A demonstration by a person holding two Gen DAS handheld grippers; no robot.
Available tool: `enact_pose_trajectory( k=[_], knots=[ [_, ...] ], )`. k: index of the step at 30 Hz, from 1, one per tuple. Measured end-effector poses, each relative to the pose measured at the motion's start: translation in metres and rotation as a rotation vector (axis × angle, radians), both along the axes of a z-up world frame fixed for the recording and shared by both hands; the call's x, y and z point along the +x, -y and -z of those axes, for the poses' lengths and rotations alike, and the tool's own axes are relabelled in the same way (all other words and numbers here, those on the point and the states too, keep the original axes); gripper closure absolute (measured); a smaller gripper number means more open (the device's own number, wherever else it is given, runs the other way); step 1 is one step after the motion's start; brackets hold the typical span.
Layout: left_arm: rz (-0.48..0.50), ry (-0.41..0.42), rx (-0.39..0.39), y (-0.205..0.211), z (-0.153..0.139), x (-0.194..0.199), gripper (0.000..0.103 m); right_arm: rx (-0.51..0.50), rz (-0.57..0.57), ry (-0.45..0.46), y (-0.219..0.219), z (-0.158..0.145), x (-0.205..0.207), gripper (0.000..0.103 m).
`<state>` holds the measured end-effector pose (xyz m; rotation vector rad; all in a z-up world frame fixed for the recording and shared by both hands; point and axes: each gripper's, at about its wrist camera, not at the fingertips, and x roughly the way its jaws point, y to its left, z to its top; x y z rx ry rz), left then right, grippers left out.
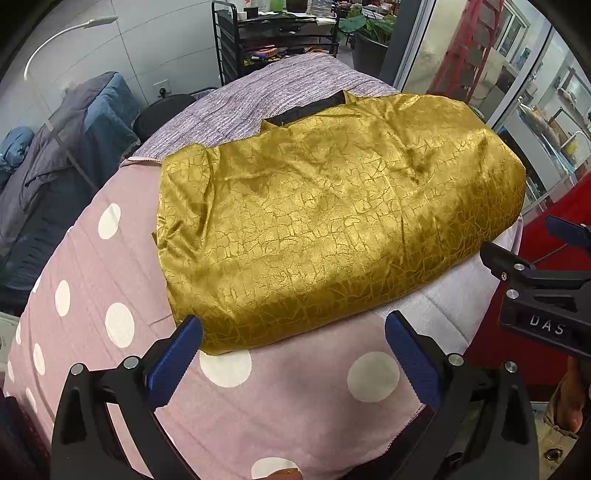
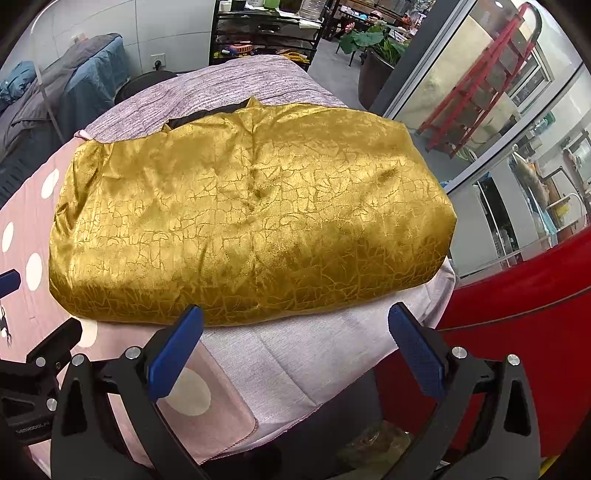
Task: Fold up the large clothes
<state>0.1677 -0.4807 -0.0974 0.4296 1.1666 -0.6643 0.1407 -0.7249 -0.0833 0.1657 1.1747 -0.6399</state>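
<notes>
Polka-dot bedspread (image 1: 92,280) bears folded gold garment (image 2: 251,221); both claws (image 1: 293,354) (image 2: 295,350) gape, empty.

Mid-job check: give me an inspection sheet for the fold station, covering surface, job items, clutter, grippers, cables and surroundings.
Surface: pink polka-dot cover with a lilac striped cloth over the far part.
Job's things: gold garment lies folded into a wide bundle, a dark lining strip showing at its far edge.
Clutter: nothing seen on the surface besides the garment.
Grippers: left gripper open, empty, just short of the garment's near edge; right gripper open, empty, likewise at the near edge.
Cables: nothing seen.
Surroundings: black shelf cart, potted plant, red ladder behind glass, grey-blue bedding heap to the left.
</notes>
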Motion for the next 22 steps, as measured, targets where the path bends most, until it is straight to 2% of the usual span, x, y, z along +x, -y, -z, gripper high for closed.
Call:
enact_pose_trajectory(
  k=[8, 22],
  knots=[
    [-0.002, 0.030, -0.006, -0.0005, -0.0030, -0.0025, 0.006, 0.002, 0.002, -0.004, -0.0001, 0.0019, -0.0010, 0.005],
    [-0.001, 0.002, 0.003, 0.0003, 0.0015, -0.0001, 0.006, 0.004, 0.002, -0.011, 0.0004, 0.0066, -0.0031, 0.005]
  ],
)
